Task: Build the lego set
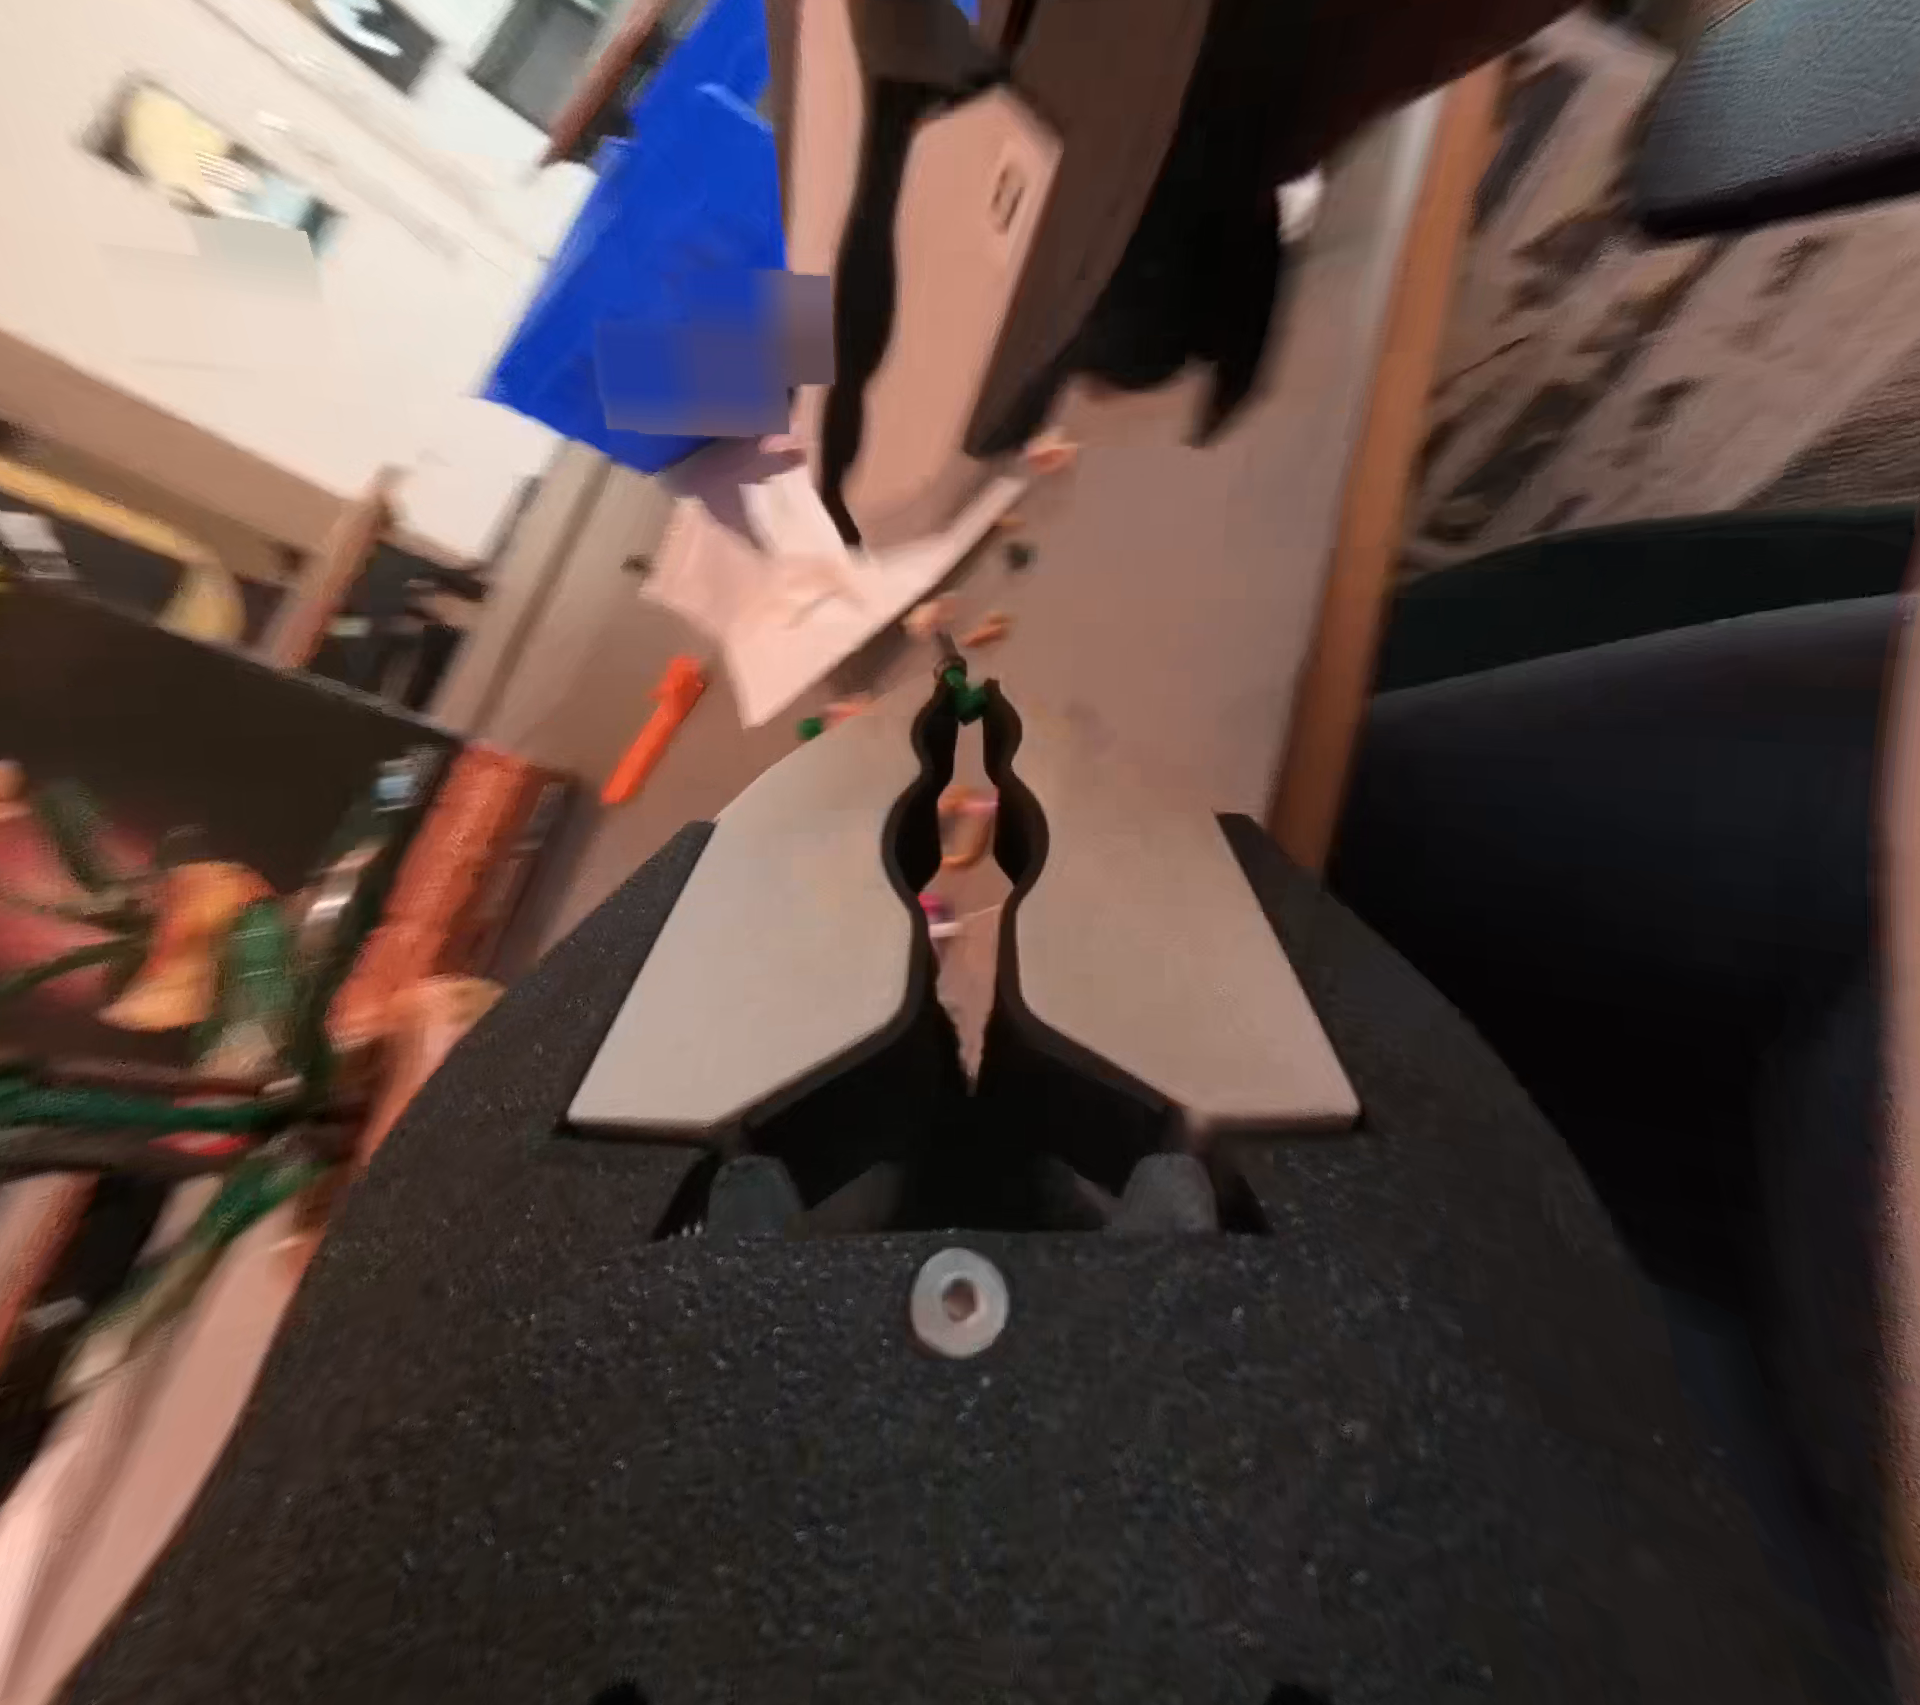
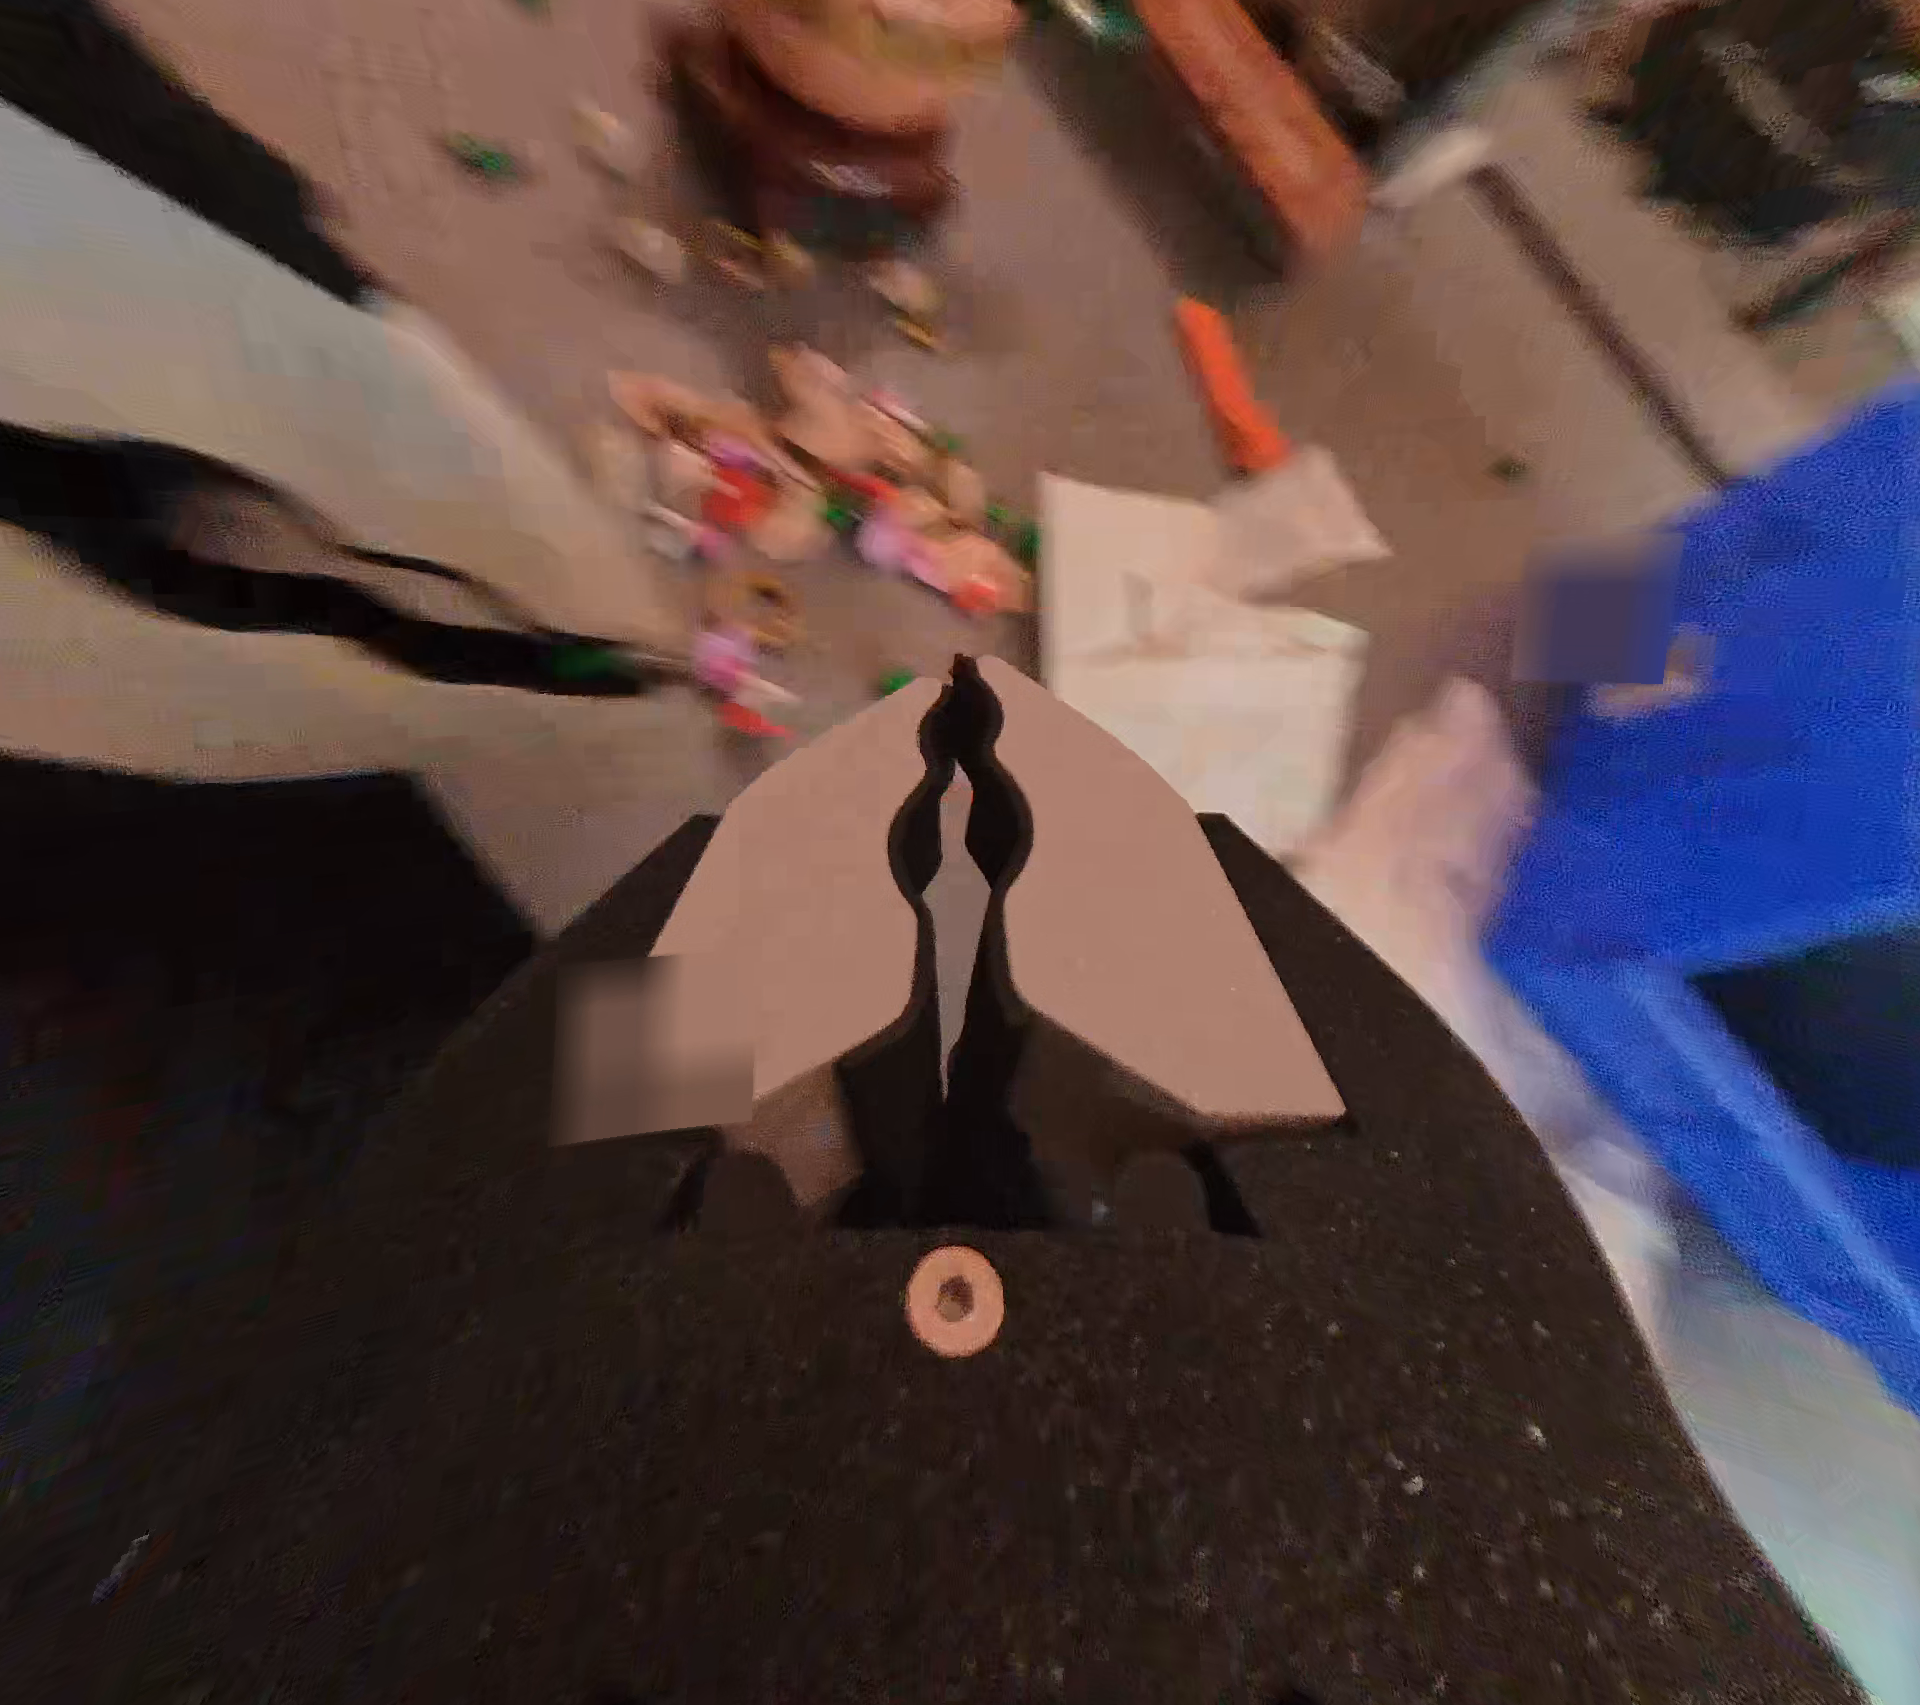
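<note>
Presently, left hand-held gripper (image 1: 964, 705): tips nearly together, pinching a small green lego piece (image 1: 968, 699), held above the desk (image 1: 1132, 668); just beyond its tips lies a white paper sheet (image 1: 821, 595), with an orange tool (image 1: 657, 730) off to its left and a blue bag (image 1: 675, 273) farther ahead. Right hand-held gripper (image 2: 966, 668): tips closed together with nothing visible between them, and just ahead and to its left a blurred scatter of loose lego pieces (image 2: 831, 502) on the desk, the paper sheet to its right, the other gripper reaching in from the left with the green piece at its tip.
</note>
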`<action>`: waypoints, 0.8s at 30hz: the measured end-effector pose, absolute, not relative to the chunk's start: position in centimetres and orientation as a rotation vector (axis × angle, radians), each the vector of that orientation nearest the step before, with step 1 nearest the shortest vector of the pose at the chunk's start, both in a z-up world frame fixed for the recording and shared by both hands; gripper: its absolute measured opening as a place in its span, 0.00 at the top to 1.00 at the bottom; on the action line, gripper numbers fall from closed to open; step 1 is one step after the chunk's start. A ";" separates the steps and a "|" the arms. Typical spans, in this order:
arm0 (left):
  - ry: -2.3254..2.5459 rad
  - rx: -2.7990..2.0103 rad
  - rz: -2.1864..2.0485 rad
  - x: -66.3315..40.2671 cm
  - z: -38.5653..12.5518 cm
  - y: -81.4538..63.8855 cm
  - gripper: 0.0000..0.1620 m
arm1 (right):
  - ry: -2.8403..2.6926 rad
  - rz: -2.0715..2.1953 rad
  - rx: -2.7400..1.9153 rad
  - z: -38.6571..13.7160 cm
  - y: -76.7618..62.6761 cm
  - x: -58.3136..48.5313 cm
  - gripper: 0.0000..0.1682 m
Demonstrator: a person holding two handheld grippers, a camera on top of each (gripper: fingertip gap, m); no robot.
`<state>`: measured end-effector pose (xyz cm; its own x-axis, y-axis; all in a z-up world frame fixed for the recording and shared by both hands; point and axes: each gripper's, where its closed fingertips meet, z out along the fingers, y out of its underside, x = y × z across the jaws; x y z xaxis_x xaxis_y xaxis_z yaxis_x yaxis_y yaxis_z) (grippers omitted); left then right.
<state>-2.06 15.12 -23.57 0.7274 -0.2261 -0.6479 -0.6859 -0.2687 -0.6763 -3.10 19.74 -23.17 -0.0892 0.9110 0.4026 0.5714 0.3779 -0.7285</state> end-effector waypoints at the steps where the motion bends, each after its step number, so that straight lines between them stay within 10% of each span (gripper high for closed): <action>1: 0.698 -1.842 0.498 -1.9 -23.8 15.1 0.97 | -1.763 0.426 -1.329 -23.8 21.7 -2.6 1.00; 10: 0.647 -1.782 0.612 -3.6 -22.5 15.4 0.97 | -1.796 1.510 -1.483 -20.9 15.3 -2.6 0.93; 24: 0.673 -1.780 0.590 -2.9 -23.0 15.4 0.97 | -1.929 1.530 -1.452 -22.6 14.1 -2.2 0.95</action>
